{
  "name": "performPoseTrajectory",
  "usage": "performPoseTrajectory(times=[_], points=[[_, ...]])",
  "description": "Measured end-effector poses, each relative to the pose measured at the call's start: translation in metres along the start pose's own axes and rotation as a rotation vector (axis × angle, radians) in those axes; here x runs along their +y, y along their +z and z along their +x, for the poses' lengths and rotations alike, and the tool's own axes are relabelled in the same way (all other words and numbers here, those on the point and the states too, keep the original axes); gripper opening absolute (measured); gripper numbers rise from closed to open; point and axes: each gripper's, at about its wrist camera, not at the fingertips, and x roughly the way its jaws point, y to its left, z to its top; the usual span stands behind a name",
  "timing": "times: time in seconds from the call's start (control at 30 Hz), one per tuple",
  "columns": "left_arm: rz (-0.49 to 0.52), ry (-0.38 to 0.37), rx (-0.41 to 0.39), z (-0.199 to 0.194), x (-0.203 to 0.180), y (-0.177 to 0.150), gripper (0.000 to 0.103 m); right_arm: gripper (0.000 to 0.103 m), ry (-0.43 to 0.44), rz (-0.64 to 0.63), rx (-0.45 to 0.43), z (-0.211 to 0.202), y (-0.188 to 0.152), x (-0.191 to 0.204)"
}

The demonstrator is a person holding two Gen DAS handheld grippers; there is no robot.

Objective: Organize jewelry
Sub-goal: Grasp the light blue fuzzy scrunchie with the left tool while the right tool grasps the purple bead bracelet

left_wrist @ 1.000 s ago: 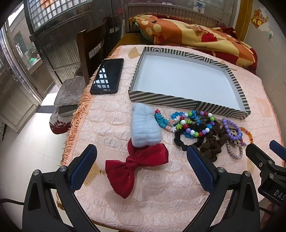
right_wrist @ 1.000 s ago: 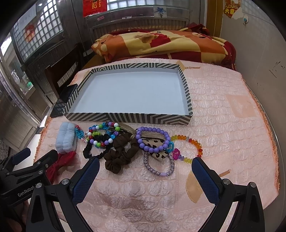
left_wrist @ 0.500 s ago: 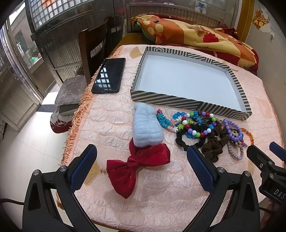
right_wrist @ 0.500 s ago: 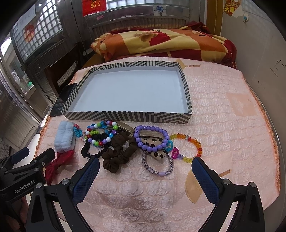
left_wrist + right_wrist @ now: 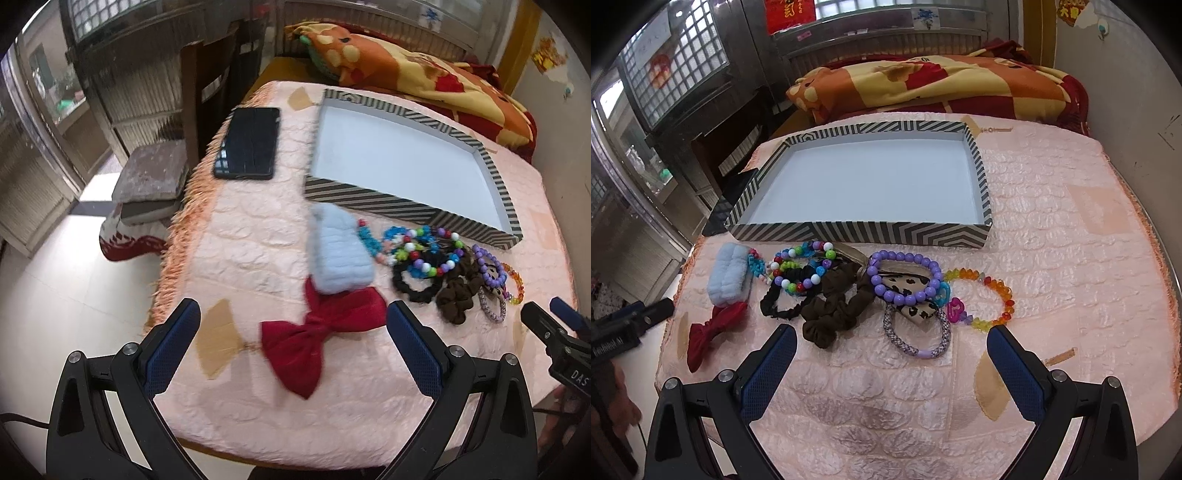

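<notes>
An empty striped tray (image 5: 369,201) (image 5: 857,234) sits at the back of the pink-covered table. In front of it lie a red bow (image 5: 317,328) (image 5: 709,332), a light blue fluffy hair piece (image 5: 338,254) (image 5: 727,275), colourful bead bracelets (image 5: 424,251) (image 5: 801,269), a black hair tie (image 5: 775,299), a brown scrunchie (image 5: 458,295) (image 5: 834,306), a purple bead bracelet (image 5: 905,277), a woven band (image 5: 916,332) and an orange bead bracelet (image 5: 993,295). My left gripper (image 5: 291,343) is open over the red bow. My right gripper (image 5: 890,369) is open just before the woven band.
A black phone (image 5: 249,142) lies left of the tray. A chair (image 5: 207,81) and a stool (image 5: 155,173) stand left of the table. A patterned blanket (image 5: 942,85) lies behind the tray. The table's fringed left edge (image 5: 184,229) is close to the bow.
Both grippers have moved forward toward the items, still open. The left view has swung to the left, so the bow now lies between its fingers.
</notes>
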Motion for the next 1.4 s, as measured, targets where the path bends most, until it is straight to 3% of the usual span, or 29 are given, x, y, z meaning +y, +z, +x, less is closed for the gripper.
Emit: performPoseTrajectory(times=[0.17,0.33,0.43,0.67,0.93,1.1,1.23,1.4], points=[[-0.022,-0.024,0.008,0.001,0.018,0.001,0.101,0.102,0.031,0.008,0.037,0.007,-0.002,-0.007],[-0.022,-0.050,0.028,0.010,0.011,0.008,0.101,0.100,0.005,-0.015,0.028,0.007,0.001,-0.010],[-0.026,-0.075,0.039,0.019,0.004,0.017,0.101,0.086,0.002,-0.035,0.035,0.010,0.004,-0.014],[0.023,-0.059,0.071,0.045,-0.012,0.035,0.101,0.041,0.052,-0.030,0.079,0.032,0.019,-0.018],[0.074,-0.051,0.109,0.069,-0.019,0.048,0.096,0.023,0.087,-0.083,0.104,0.066,0.043,0.004],[0.089,-0.062,0.142,0.080,-0.020,0.051,0.082,0.010,0.124,-0.051,0.145,0.087,0.046,0.002],[0.098,-0.087,0.168,0.088,-0.022,0.050,0.069,0.009,0.145,-0.041,0.136,0.088,0.045,0.002],[0.092,-0.156,0.173,0.085,-0.024,0.053,0.027,0.009,0.224,0.048,0.089,0.065,0.047,-0.016]])
